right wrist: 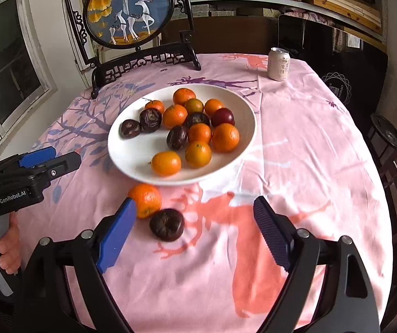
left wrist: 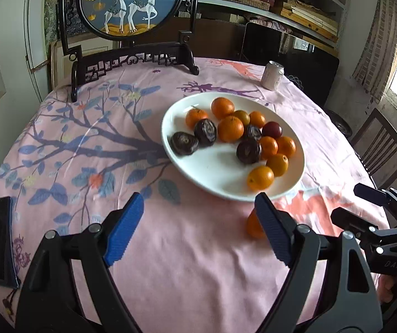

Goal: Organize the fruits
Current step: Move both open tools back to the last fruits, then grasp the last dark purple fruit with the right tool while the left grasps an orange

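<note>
Both hand-held grippers, left [left wrist: 200, 229] and right [right wrist: 195, 234], stand released and empty above the counter's near edge. 2 fruits, an orange [right wrist: 145, 200] and a dark fruit [right wrist: 166, 224], lie just outside the plate [right wrist: 132, 163]; straddle 1 squarely before clenching.

The left gripper's finger [left wrist: 270, 230] half hides a loose orange [left wrist: 252, 224] on the cloth.
</note>
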Demonstrator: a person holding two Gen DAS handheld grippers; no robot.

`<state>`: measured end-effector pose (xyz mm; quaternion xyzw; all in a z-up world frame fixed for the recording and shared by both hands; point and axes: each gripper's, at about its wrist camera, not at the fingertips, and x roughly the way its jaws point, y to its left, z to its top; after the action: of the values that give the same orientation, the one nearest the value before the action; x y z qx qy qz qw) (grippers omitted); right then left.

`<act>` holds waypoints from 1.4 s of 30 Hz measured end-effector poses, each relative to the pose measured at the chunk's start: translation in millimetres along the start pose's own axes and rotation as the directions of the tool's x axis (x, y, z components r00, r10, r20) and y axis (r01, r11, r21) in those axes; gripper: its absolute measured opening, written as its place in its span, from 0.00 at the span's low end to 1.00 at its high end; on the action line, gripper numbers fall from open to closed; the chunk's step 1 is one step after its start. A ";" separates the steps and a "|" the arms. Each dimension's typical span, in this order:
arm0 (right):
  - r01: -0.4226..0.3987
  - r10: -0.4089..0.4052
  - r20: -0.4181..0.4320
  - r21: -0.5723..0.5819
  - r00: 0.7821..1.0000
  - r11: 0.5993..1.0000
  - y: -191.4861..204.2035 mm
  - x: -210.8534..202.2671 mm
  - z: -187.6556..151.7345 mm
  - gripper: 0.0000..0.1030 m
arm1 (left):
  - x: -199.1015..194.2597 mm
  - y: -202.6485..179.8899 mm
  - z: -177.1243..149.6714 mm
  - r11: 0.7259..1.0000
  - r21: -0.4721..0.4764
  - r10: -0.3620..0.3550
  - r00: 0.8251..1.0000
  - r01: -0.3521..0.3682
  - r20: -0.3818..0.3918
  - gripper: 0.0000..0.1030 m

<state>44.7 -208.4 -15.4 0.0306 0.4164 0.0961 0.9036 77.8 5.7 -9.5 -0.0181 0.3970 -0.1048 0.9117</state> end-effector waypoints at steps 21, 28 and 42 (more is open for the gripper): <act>0.007 -0.021 -0.164 -0.081 0.986 0.997 28.8 77.5 -28.6 0.63 | -11.0 9.5 -41.1 1.000 -0.027 0.009 0.999 -0.010 -0.052 0.81; 0.025 -0.040 -0.143 -0.107 0.989 0.994 28.4 66.3 -29.7 0.41 | 2.1 -6.4 -41.9 1.000 -0.008 -0.019 0.995 0.018 -0.096 0.81; 0.042 -0.038 -0.098 0.042 0.994 0.998 -34.5 15.6 -51.4 0.41 | 87.2 -69.1 -31.0 0.996 0.049 -0.056 0.968 0.070 -0.246 0.63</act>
<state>20.8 -240.4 -65.2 0.0376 0.4623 0.0700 0.8831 100.8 -78.2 -85.5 0.0086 0.5024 -0.1467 0.8521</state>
